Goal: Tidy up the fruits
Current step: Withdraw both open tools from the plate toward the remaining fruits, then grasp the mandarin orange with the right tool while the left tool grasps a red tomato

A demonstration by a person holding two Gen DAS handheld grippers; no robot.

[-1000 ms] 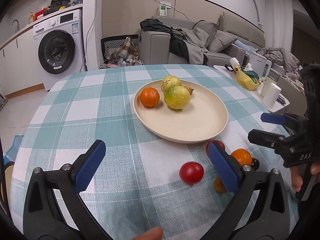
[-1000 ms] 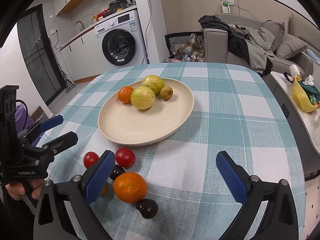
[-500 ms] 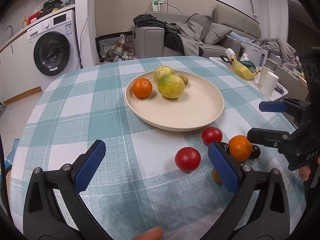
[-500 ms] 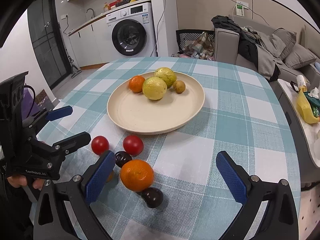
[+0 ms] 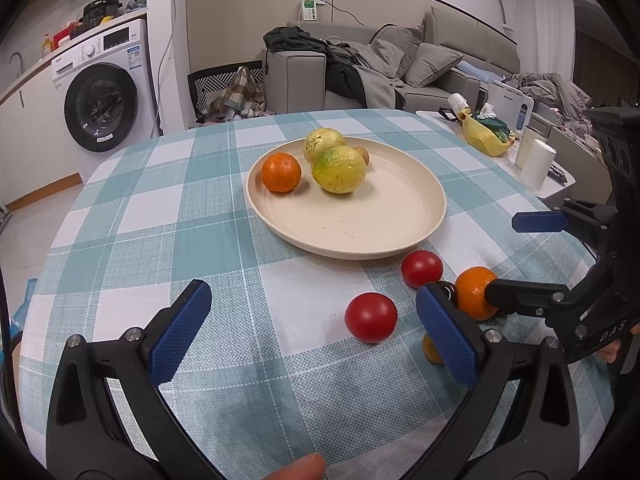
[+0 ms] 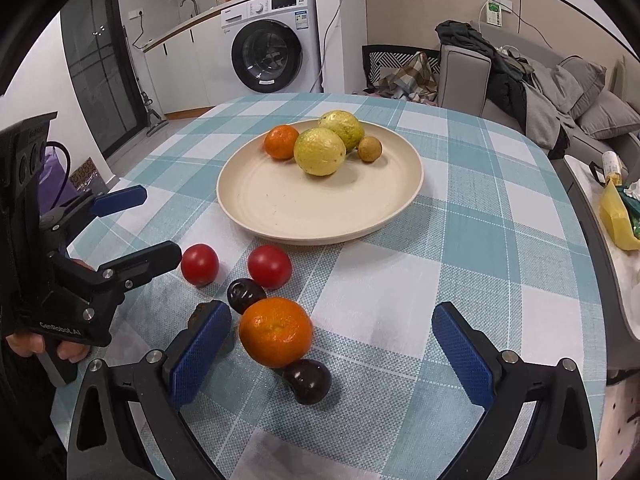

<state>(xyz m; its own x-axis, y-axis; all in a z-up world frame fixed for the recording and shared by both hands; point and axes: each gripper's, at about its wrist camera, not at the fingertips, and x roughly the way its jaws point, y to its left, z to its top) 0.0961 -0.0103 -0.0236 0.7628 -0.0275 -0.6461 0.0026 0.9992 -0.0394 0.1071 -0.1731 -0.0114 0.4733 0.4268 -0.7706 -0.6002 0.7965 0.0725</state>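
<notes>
Both tongs are held open; the firm, rollable orange at lower centre is best gripped across its middle.

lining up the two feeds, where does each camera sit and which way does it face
Left wrist view: sits on the left claw, low over the table's near edge, facing the plate and sofa; its blue pads frame a red tomato, a fingertip shows at the bottom, the right claw enters from the right.
Right wrist view: sits on the right claw, facing the plate and washing machine; its pads flank the loose orange, the left claw and holding hand at left.
Shared: plate, tomatoes, loose orange, each other's claw.
</notes>
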